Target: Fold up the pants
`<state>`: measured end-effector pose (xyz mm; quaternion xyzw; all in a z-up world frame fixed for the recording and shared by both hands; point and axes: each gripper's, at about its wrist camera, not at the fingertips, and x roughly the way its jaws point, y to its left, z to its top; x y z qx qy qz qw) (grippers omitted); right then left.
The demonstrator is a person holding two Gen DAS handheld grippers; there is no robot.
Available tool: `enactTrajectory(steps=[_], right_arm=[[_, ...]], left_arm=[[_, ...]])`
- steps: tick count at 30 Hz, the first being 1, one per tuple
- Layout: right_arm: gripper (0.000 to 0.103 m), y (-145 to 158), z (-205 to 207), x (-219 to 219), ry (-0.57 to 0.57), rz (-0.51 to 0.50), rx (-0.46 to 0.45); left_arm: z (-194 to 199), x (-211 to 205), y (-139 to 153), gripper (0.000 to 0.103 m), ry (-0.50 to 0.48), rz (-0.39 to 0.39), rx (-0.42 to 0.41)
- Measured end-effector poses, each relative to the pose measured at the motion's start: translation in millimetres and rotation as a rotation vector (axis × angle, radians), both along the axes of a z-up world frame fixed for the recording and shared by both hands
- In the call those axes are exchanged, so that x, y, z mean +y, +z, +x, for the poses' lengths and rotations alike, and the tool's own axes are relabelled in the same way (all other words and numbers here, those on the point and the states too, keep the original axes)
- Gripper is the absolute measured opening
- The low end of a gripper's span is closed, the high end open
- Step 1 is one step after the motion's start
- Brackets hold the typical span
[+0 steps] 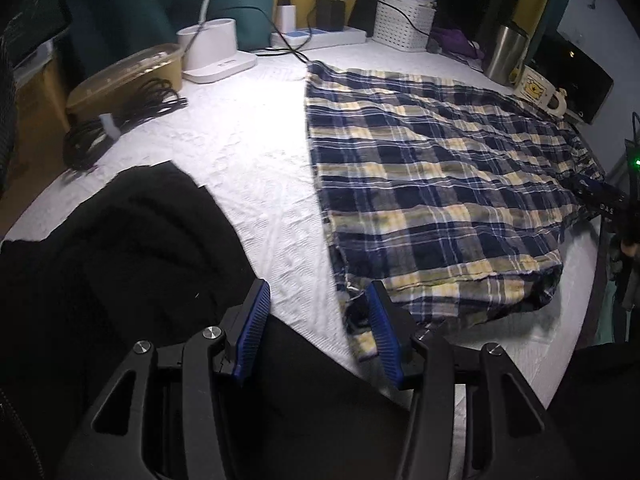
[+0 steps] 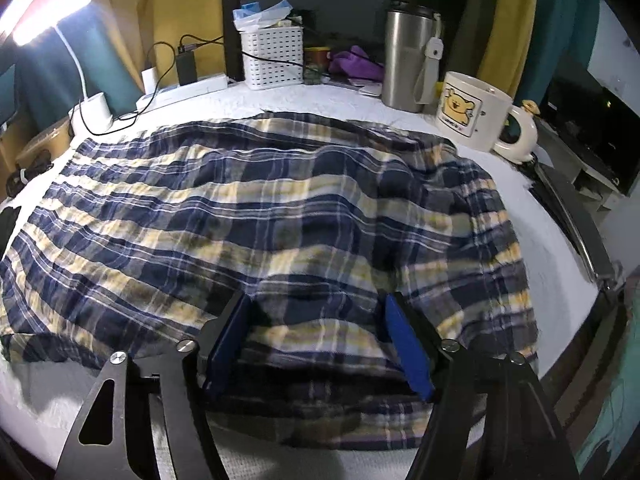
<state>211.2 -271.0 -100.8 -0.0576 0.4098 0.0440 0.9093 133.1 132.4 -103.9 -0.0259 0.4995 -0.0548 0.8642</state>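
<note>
The plaid pants [image 1: 432, 184], navy, yellow and white, lie folded flat on the white table cover [image 1: 248, 152]. My left gripper [image 1: 318, 300] is open just above the cover at the pants' near left corner. Its right finger [image 1: 380, 320] is at the frayed corner, and only white cover and black cloth show between the jaws. In the right wrist view the pants [image 2: 260, 208] fill the middle. My right gripper [image 2: 316, 304] stands open over their near edge; plaid cloth shows between the blue pads [image 2: 408, 344], which do not press on it.
A black garment [image 1: 120, 248] covers the near left. Coiled black cables [image 1: 120, 120] and a lidded tub [image 1: 120, 76] sit at far left. Along the back stand a lamp base [image 1: 216, 52], power strip [image 1: 320, 36], white basket [image 2: 272, 56], steel tumbler [image 2: 404, 56] and bear mug [image 2: 472, 108].
</note>
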Motion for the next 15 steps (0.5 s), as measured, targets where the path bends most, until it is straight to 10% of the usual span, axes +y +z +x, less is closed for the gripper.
enactTrajectory(steps=[15], right_arm=[[0.077,13.2,-28.6,-21.1,-0.044,0.018,-0.035]], left_arm=[[17.1,-36.9,49.3,0.050,-0.079,-0.025,-0.174]])
